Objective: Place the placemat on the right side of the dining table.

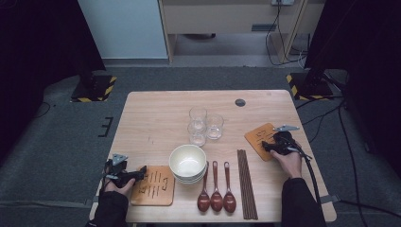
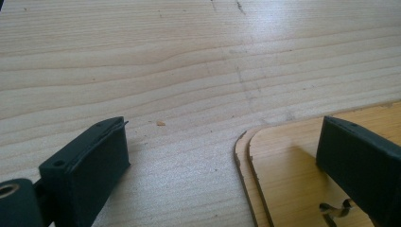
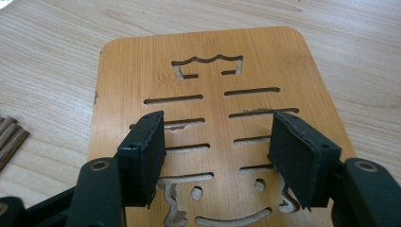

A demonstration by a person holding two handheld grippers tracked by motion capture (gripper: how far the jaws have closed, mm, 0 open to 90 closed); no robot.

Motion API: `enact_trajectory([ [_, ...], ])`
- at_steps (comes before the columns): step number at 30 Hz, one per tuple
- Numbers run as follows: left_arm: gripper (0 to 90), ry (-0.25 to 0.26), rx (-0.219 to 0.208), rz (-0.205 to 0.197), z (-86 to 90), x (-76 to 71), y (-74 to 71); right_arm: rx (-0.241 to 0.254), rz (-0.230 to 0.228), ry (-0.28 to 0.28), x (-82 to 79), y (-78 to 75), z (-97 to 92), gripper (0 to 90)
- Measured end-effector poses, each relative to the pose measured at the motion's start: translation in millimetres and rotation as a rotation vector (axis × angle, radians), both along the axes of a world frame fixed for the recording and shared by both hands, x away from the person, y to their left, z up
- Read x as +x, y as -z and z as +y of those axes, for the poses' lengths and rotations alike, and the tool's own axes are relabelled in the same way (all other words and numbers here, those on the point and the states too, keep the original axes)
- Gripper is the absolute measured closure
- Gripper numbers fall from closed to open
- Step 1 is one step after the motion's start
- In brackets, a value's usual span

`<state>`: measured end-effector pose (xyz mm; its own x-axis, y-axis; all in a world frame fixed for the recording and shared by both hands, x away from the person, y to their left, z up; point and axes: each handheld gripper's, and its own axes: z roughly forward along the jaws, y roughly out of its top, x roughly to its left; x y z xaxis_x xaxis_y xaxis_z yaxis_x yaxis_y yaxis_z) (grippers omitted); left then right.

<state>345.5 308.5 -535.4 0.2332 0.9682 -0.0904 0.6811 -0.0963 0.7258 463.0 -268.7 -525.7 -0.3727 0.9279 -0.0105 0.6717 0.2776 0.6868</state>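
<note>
A wooden cut-out mat (image 1: 259, 137) lies near the table's right edge. My right gripper (image 1: 265, 145) points left over its near part. In the right gripper view the gripper (image 3: 217, 142) is open, both pads standing above the mat's (image 3: 208, 80) slotted face with nothing pressed between them. At the front left lie two stacked wooden mats (image 1: 153, 185). My left gripper (image 1: 141, 171) is at their left edge. In the left gripper view it (image 2: 222, 156) is open: one jaw stands over bare table, the other over the mats' (image 2: 279, 156) rounded corner.
A stack of cream bowls (image 1: 187, 163) sits at centre front, with three brown spoons (image 1: 216, 189) and a bundle of dark chopsticks (image 1: 247, 182) to its right. Three clear glasses (image 1: 203, 124) stand behind the bowls. Chopstick ends (image 3: 9, 135) lie left of the right mat.
</note>
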Motion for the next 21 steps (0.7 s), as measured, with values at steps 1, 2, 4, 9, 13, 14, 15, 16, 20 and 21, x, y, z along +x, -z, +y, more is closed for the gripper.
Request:
enact_trajectory([
  [1,2.1,0.0,0.0,0.0,0.0,0.0,0.0,0.001,0.001,0.002,0.3,0.0,0.6,36.8],
  [2,2.1,0.0,0.0,0.0,0.0,0.0,0.0,0.0,0.0,0.002,0.5,0.0,0.5,36.6],
  [4,2.1,0.0,0.0,0.0,0.0,0.0,0.0,-0.003,-0.001,0.008,0.9,0.3,0.4,34.7],
  [9,2.1,0.0,0.0,0.0,0.0,0.0,0.0,-0.004,-0.002,0.0,1.1,0.5,0.5,34.9],
  [13,2.1,0.0,0.0,0.0,0.0,0.0,0.0,-0.001,0.0,-0.016,1.7,0.4,-0.4,35.1],
  [14,2.1,0.0,0.0,0.0,0.0,0.0,0.0,-0.001,-0.003,-0.019,1.7,0.6,-0.7,35.1],
  [15,2.1,0.0,0.0,0.0,0.0,0.0,0.0,-0.001,-0.003,-0.018,1.6,0.6,-0.6,35.2],
  [16,2.1,0.0,0.0,0.0,0.0,0.0,0.0,0.0,-0.004,-0.016,1.6,0.6,-0.5,35.4],
  [20,2.1,0.0,0.0,0.0,0.0,0.0,0.0,-0.001,0.006,0.024,0.1,-0.4,2.4,36.4],
  [21,2.1,0.0,0.0,0.0,-0.1,0.0,0.0,0.001,0.009,0.037,-0.4,-0.6,3.2,36.6],
])
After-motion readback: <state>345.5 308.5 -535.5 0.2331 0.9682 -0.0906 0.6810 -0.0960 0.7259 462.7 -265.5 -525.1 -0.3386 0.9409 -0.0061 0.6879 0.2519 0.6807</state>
